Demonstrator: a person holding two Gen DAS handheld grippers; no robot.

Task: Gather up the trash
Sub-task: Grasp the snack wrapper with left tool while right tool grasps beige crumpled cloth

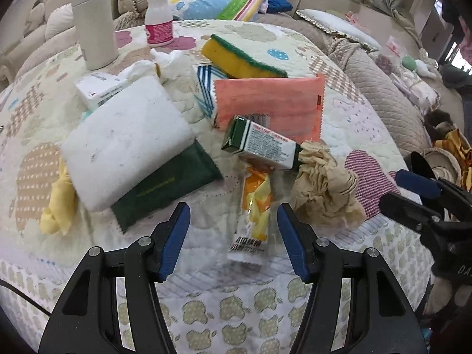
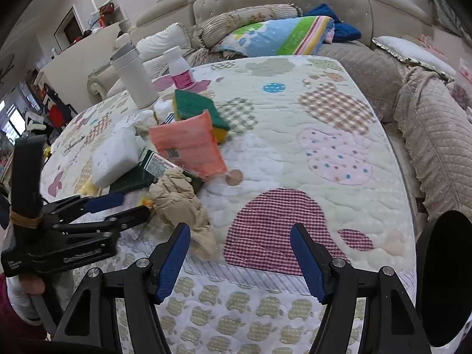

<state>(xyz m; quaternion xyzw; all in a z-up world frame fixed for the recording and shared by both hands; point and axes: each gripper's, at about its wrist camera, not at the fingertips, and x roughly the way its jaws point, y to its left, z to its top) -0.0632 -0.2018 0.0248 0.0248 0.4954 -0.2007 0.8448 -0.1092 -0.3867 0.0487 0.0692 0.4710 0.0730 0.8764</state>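
Observation:
Trash lies in a heap on a quilted table (image 1: 339, 112). An orange-yellow snack wrapper (image 1: 255, 215) lies just ahead of my open left gripper (image 1: 233, 211), between its fingers and a little beyond. A crumpled beige paper (image 1: 323, 183) lies to its right, also in the right wrist view (image 2: 180, 203). A green-and-white box (image 1: 262, 144), a salmon packet (image 1: 271, 106), a dark green packet (image 1: 168, 185) and white tissues (image 1: 165, 62) lie behind. My right gripper (image 2: 239, 230) is open and empty above the table's near edge, right of the paper.
A white sponge (image 1: 126, 138), a yellow-green sponge (image 1: 242, 57), a white tumbler (image 1: 94, 23), a pill bottle (image 1: 158, 19), small boxes (image 1: 100, 88) and a yellow wad (image 1: 57, 203) share the table. A sofa with cushions (image 2: 280, 35) surrounds it. A black bin rim (image 2: 445, 277) is at right.

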